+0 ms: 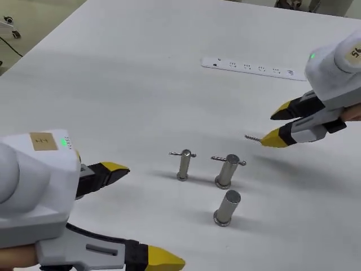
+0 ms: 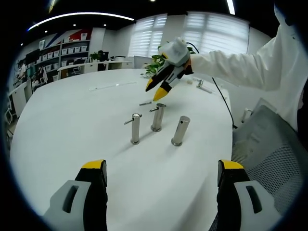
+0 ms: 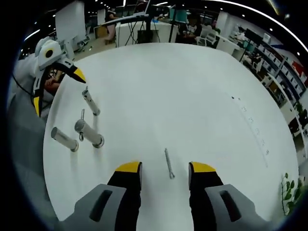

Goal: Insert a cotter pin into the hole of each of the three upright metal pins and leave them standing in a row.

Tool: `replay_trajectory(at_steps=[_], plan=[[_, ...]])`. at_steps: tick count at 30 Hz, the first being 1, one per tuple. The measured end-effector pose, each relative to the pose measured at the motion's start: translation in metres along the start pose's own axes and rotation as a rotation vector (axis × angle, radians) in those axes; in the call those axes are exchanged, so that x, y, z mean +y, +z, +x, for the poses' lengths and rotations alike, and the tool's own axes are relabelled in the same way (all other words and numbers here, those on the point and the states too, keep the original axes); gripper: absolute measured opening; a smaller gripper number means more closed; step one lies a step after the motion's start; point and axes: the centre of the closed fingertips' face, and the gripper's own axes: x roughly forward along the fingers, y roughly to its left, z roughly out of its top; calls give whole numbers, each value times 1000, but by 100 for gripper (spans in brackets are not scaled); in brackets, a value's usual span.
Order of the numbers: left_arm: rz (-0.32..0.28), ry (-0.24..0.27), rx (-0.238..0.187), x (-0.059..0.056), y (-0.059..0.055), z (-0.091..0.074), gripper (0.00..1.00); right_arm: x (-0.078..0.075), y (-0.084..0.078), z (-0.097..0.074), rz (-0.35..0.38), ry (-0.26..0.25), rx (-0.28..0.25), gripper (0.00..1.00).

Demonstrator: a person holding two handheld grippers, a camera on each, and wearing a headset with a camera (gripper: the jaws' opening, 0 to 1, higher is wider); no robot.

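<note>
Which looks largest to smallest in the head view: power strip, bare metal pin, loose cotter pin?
1. power strip: longest, though it lies farthest away.
2. bare metal pin: nearest the camera, which may flatter it.
3. loose cotter pin: thin and short.

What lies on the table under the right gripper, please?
A loose cotter pin, on the table below the right gripper; in the head view a jaw tip covers one end.

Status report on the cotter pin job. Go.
Left hand-held gripper and right hand-held gripper open, empty. Two metal pins cottered, third pin bare. Loose cotter pin on table between right jaws. Nothing blocking.
</note>
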Motion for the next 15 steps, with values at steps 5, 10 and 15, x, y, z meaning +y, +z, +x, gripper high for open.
replay_trajectory(at_steps=[5,10,15], plan=[[-12,3,-1,1,-1,-1,95,0,-12,11,-44,24,69,25],[-14,-4,-11,0,0,-2,95,-5,-18,21,-35,44,97,19],[-28,0,-19,2,1,-3,94,-2,-19,23,-53,62,116,12]])
